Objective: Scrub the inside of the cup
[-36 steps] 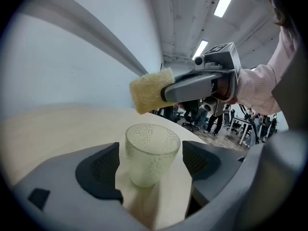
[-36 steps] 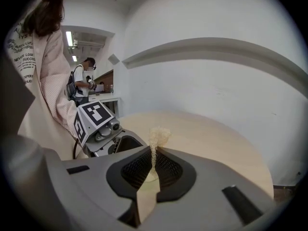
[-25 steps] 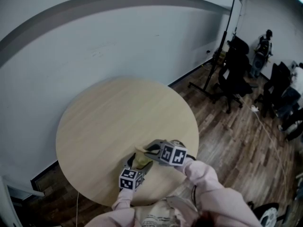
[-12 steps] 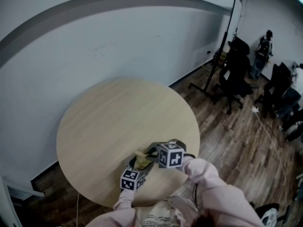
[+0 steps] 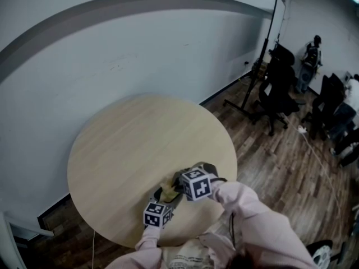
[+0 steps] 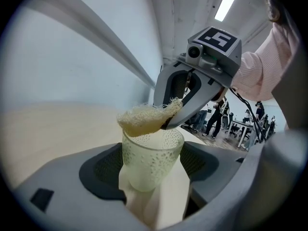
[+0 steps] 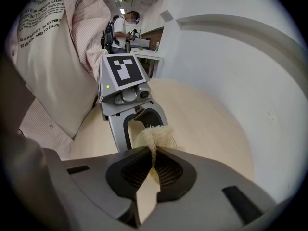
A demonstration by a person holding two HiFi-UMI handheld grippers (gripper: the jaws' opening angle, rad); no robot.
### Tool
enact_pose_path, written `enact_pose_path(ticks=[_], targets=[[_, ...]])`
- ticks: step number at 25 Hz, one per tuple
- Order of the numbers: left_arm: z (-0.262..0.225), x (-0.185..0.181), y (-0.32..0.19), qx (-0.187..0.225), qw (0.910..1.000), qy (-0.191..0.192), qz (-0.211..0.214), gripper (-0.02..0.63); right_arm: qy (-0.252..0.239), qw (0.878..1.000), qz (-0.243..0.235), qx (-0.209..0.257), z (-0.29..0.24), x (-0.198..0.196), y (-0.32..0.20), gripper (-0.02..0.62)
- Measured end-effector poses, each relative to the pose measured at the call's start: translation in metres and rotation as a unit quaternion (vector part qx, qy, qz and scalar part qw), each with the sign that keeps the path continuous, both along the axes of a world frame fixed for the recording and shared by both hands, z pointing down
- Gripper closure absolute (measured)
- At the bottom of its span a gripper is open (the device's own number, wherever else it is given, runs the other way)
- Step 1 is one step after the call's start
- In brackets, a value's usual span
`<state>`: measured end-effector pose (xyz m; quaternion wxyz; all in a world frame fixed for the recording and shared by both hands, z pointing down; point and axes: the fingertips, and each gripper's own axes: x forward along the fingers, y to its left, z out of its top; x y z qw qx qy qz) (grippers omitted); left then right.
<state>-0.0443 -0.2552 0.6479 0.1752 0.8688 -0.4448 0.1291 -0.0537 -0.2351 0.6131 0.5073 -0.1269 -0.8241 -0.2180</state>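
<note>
A pale yellow-green dimpled cup stands upright between the jaws of my left gripper, near the front edge of the round wooden table. Those jaws have just closed in a little, and their pads sit against the cup's sides. My right gripper points steeply down from the right and is shut on a frayed yellowish scrub pad. The pad lies across the cup's rim and covers part of the opening. In the head view the right gripper hides most of the cup.
A curved grey-and-white wall runs behind the table. Beyond the table on the right, over the wooden floor, stand black office chairs, a stand and a person with a backpack. My own torso is close behind the table's near edge.
The right gripper has come down and rolled, bringing the scrub pad leftward onto the cup's rim. The left gripper and the cup have stayed in place.
</note>
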Motion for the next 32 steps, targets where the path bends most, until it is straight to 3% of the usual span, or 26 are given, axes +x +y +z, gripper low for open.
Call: enact_pose_path(ticks=[16, 28, 32], targets=[[0.000, 0.001, 0.002, 0.003, 1.0000, -0.008, 0.002, 0.245, 0.092, 0.993, -0.078, 0.017, 0.010, 0.004, 0.000, 0.565], [0.001, 0.002, 0.004, -0.002, 0.9998, -0.018, 0.008, 0.249, 0.125, 0.991, -0.051, -0.018, 0.015, 0.002, 0.002, 0.565], [0.002, 0.003, 0.004, -0.003, 0.9997, -0.021, 0.009, 0.249, 0.110, 0.993, -0.024, -0.038, 0.015, -0.005, 0.001, 0.568]])
